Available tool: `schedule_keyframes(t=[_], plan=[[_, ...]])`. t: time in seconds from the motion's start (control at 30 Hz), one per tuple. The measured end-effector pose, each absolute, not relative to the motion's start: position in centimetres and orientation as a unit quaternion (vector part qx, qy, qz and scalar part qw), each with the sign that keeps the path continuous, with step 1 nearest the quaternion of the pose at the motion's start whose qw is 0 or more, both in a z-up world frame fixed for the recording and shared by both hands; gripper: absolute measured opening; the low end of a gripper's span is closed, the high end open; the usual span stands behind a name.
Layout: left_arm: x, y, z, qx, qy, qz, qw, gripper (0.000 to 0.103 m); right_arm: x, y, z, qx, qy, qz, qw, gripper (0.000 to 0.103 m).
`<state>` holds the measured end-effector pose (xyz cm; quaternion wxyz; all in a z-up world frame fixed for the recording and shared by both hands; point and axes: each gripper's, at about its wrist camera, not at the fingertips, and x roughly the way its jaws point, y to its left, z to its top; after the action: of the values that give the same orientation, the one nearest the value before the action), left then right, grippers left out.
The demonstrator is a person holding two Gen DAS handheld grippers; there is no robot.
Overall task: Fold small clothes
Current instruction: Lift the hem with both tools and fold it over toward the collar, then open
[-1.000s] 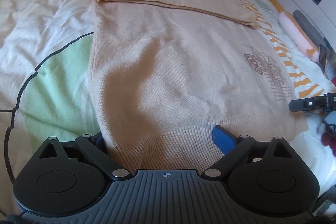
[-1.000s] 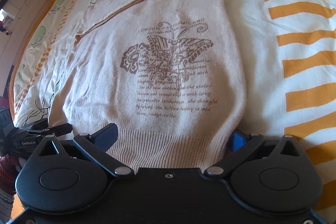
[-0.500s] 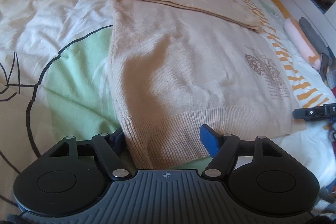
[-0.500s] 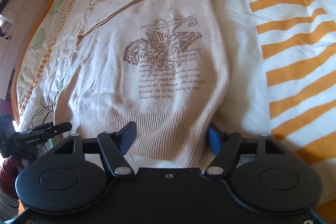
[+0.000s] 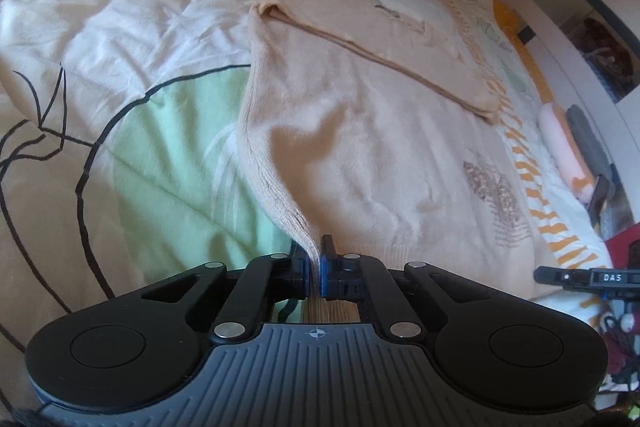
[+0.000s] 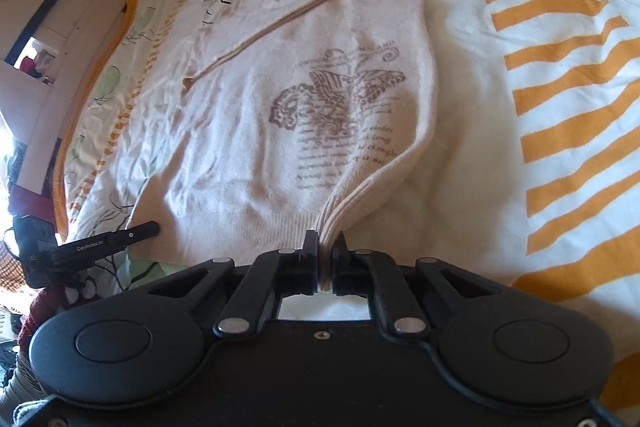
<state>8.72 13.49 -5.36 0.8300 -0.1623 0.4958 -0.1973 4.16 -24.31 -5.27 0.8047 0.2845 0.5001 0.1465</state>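
A beige knit sweater [image 5: 360, 131] with a brown butterfly print [image 6: 336, 107] lies flat on the bed, its sleeves folded across the far end. My left gripper [image 5: 314, 259] is shut on the ribbed hem at the sweater's left corner and the cloth there is bunched and lifted. My right gripper [image 6: 328, 255] is shut on the hem at the right corner, also bunched. The right gripper also shows at the right edge of the left wrist view [image 5: 560, 275], and the left gripper at the left of the right wrist view [image 6: 120, 239].
The bedspread [image 5: 120, 67] is white with green leaf shapes and orange stripes [image 6: 560, 107]. A pink roll [image 5: 564, 147] and dark items lie at the bed's right edge. A wall and shelves [image 6: 48, 27] stand beyond the far side.
Both grippers have gone from open, straddling the hem, to shut on the hem corners. The cloth at each corner has bunched up and risen.
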Motion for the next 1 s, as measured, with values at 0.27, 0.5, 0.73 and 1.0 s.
schedule_keyframes(t=[0.27,0.5,0.73,1.0], plan=[[10.4,13.6,-1.6,-0.193,0.436,-0.218,0.852,0.004,6.2,-25.7,-3.1,0.335,0.410,0.174,0.831,0.012],[14.5,13.5,0.9,-0.209,0.397,-0.216,0.867,0.004,10.6,-27.6,-1.3,0.340,0.344,0.173,0.858,0.012],[20.5,13.2,3.2,-0.206,0.354,-0.213,0.887,0.004,17.3,-29.7,0.0,0.338,0.284,0.153,0.884,0.012],[28.3,12.3,2.5,-0.219,0.344,-0.207,0.889,0.004,24.4,-30.7,-0.8,0.327,0.266,0.129,0.898,0.012]])
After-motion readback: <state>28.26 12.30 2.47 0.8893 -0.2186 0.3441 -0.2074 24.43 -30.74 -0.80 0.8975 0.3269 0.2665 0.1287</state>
